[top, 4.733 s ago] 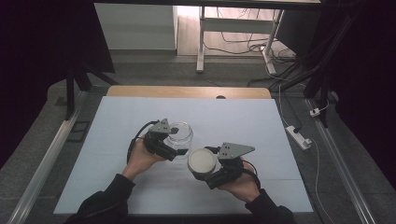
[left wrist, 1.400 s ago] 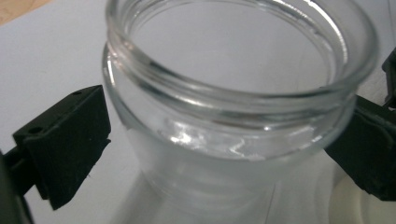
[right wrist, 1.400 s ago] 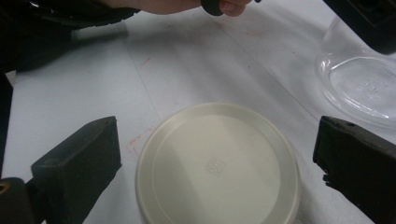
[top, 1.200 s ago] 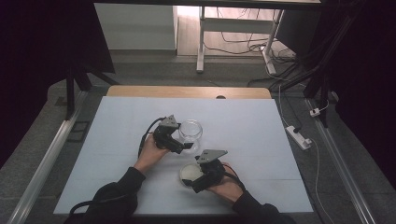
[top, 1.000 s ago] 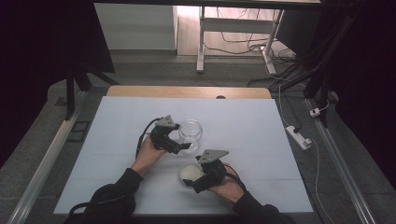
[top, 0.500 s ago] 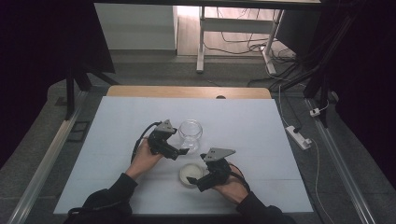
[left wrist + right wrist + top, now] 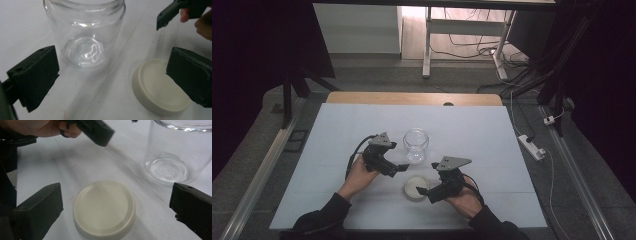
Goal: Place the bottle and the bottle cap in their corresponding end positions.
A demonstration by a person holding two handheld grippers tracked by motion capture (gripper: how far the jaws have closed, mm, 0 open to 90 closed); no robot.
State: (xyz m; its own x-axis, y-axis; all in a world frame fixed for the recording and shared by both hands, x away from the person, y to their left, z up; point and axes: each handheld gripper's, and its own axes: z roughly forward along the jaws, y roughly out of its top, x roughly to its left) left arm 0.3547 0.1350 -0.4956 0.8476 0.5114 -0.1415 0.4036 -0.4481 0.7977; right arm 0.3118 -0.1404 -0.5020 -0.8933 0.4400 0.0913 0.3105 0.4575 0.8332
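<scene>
An empty clear glass jar (image 7: 416, 144) stands upright with its mouth uncovered near the middle of the white table. Its cream round lid (image 7: 416, 187) lies flat on the table in front of it. My left gripper (image 7: 397, 167) sits left of the gap between jar and lid, open and holding nothing. In the left gripper view the gripper (image 7: 112, 77) has the jar (image 7: 85, 32) ahead on the left and the lid (image 7: 157, 92) on the right. My right gripper (image 7: 427, 192) is open just right of the lid. In the right gripper view the gripper (image 7: 115, 212) has its jaws spread wide on either side of the lid (image 7: 105, 208), apart from it, with the jar (image 7: 177, 152) beyond.
The white table top (image 7: 332, 135) has a wooden strip (image 7: 412, 98) at its far edge. A power strip (image 7: 531, 146) lies on the floor to the right. A white desk frame (image 7: 462, 35) stands behind the table.
My right gripper brought the lid down onto the table, let it go and opened. My left gripper let go of the jar and drew back toward the person.
</scene>
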